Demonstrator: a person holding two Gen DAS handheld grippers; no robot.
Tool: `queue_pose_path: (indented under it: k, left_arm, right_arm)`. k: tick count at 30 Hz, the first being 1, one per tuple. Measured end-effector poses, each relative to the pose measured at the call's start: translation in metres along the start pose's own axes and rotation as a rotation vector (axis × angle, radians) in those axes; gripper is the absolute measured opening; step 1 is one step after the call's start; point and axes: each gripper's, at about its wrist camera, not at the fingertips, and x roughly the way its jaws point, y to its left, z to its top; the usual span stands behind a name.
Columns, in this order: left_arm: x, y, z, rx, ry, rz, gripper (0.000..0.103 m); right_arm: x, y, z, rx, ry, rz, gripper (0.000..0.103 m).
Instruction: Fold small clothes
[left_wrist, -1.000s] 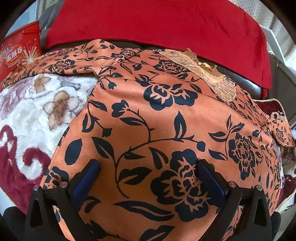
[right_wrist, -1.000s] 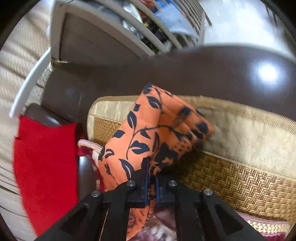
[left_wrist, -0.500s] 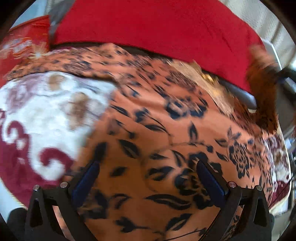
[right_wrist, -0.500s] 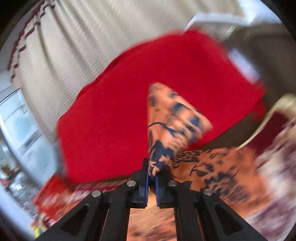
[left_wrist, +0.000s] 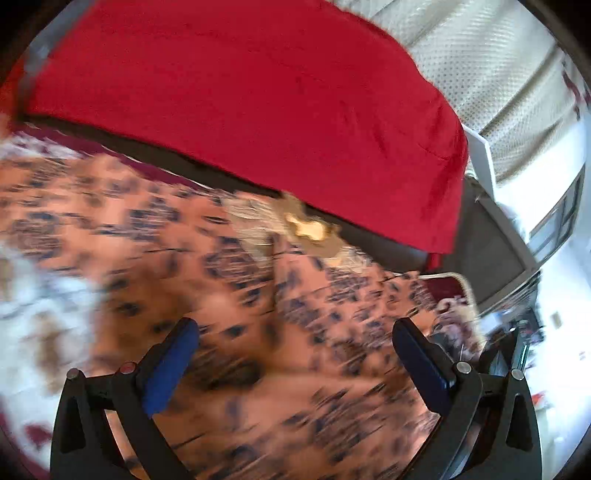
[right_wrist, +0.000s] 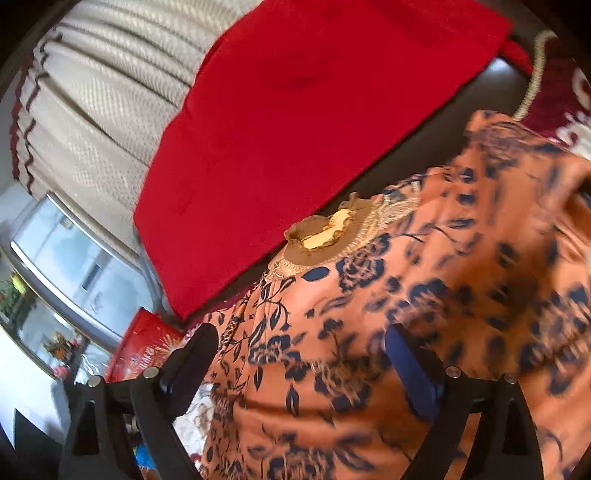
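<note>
Both grippers (left_wrist: 293, 347) (right_wrist: 301, 350) released, right's jaws just opening, over silky orange floral top (right_wrist: 406, 295) w/ ruffled collar.

The print on the red bag (right_wrist: 142, 350) is too blurred to read

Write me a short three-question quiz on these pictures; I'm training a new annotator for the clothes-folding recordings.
1. True or false: the right gripper is clamped on the orange floral garment.
2. What lies behind the garment's collar? A) red cloth B) green towel C) bare wall
3. The left gripper has its jaws ____.

Key: 1 false, its jaws have just been opening and hold nothing. 2 A, the red cloth. 3 open.
</note>
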Motion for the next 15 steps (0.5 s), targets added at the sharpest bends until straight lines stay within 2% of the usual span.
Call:
queue_pose_path:
  k: [3,5,6,7,8,9,10,12,15]
  left_arm:
    - [0.050,-0.002,0.019,-0.091,0.109,-0.046,0.103]
    - [0.076,0.000,0.020,-0.151,0.158,-0.018,0.102]
    - [0.086,0.001,0.020,-0.158,0.172,-0.009,0.095]
    - [0.096,0.003,0.019,-0.170,0.192,0.005,0.074]
    - [0.105,0.004,0.018,-0.183,0.217,0.017,0.057]
    - [0.109,0.004,0.016,-0.175,0.227,0.039,0.018]
    - [0.112,0.002,0.016,-0.152,0.231,0.069,0.005]
    - [0.108,0.000,0.018,-0.139,0.202,0.054,0.004]
    - [0.066,-0.017,0.034,-0.036,0.030,0.061,0.004]
  right_arm:
    - [-0.020,-0.009,-0.020,0.045,0.006,0.024,0.094]
    - [-0.027,-0.013,-0.029,0.066,0.001,0.036,0.094]
    - [-0.026,-0.014,-0.034,0.069,-0.004,0.037,0.094]
    - [-0.031,-0.016,-0.035,0.069,-0.010,0.037,0.094]
    - [-0.036,-0.018,-0.035,0.071,-0.020,0.035,0.094]
    - [-0.039,-0.020,-0.034,0.076,-0.030,0.036,0.094]
    - [-0.043,-0.022,-0.033,0.079,-0.035,0.037,0.094]
    - [-0.050,-0.028,-0.031,0.089,-0.044,0.028,0.094]
    - [-0.053,-0.036,-0.028,0.096,-0.046,0.013,0.094]
